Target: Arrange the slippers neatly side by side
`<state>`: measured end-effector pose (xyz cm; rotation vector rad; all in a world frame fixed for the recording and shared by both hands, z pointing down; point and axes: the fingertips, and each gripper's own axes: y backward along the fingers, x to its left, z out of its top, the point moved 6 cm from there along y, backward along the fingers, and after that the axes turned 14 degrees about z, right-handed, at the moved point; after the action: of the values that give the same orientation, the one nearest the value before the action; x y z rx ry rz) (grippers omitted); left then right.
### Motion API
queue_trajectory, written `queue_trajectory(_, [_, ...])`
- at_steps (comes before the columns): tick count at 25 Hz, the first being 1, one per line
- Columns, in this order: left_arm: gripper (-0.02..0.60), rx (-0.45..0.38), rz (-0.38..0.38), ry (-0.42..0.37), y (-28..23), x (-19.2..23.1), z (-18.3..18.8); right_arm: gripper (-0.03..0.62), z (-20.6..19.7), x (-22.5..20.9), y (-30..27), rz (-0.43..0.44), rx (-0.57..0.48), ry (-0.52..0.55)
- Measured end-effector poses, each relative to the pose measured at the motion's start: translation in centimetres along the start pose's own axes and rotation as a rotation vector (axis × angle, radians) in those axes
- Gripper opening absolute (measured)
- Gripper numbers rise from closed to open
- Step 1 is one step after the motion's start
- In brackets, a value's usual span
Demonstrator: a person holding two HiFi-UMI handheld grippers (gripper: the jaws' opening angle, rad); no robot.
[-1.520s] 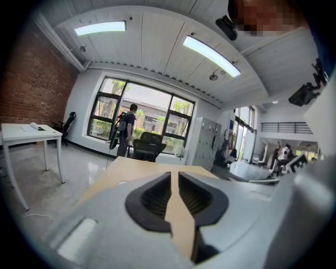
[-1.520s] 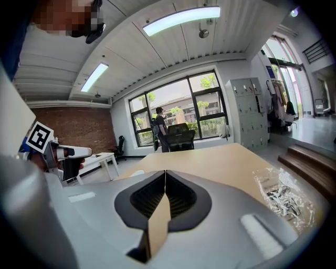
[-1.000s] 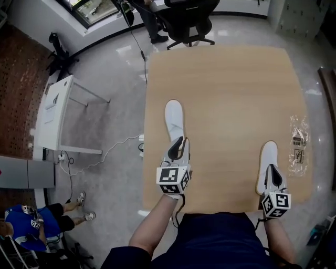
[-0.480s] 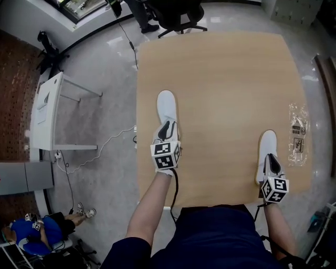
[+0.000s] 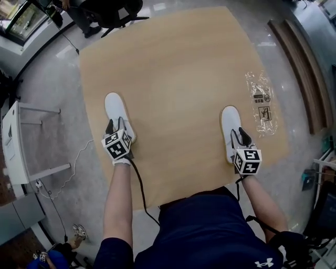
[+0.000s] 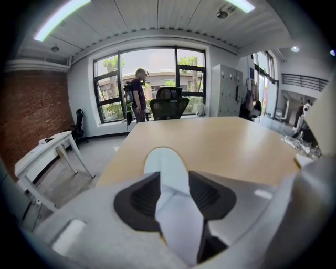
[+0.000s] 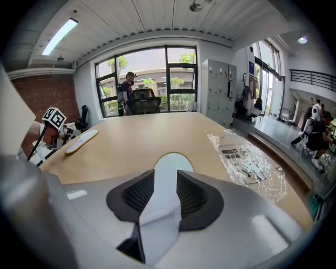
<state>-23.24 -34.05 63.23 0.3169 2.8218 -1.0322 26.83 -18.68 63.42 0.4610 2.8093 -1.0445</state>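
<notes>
Two white slippers lie far apart on the light wooden table, toes pointing away from me. The left slipper is near the table's left edge, and its heel lies between the jaws of my left gripper. The right slipper has its heel between the jaws of my right gripper. Both pairs of jaws have just been opening and now stand wide around the flat heels without clamping them. The right gripper view also shows the left slipper far off.
A crinkled clear plastic bag lies on the table to the right of the right slipper. An office chair stands at the table's far end. A white side table stands on the floor at left. A person stands by the window.
Both grippers have come down to the table with the slippers' heels. Their jaws have spread apart. The head view has swung, so the table now looks turned.
</notes>
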Motion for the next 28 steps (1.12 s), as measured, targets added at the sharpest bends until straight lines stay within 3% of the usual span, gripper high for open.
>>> queue_trajectory(12, [0.162,0.057,0.002,-0.053,-3.6,-1.7,-0.9,0.149,-3.9,-2.1,-2.3,-0.041,0.117,0.045])
queue_trajectory(23, [0.158,0.066,-0.019,-0.034,-2.4,-2.3,-2.5,0.149,-3.2,-0.9,-3.6,-0.016,0.113,0.068])
queue_trajectory(28, [0.158,0.067,-0.046,-0.062,-1.0,-3.7,-3.4,0.149,-3.0,0.2,-4.3,0.012,0.115,0.08])
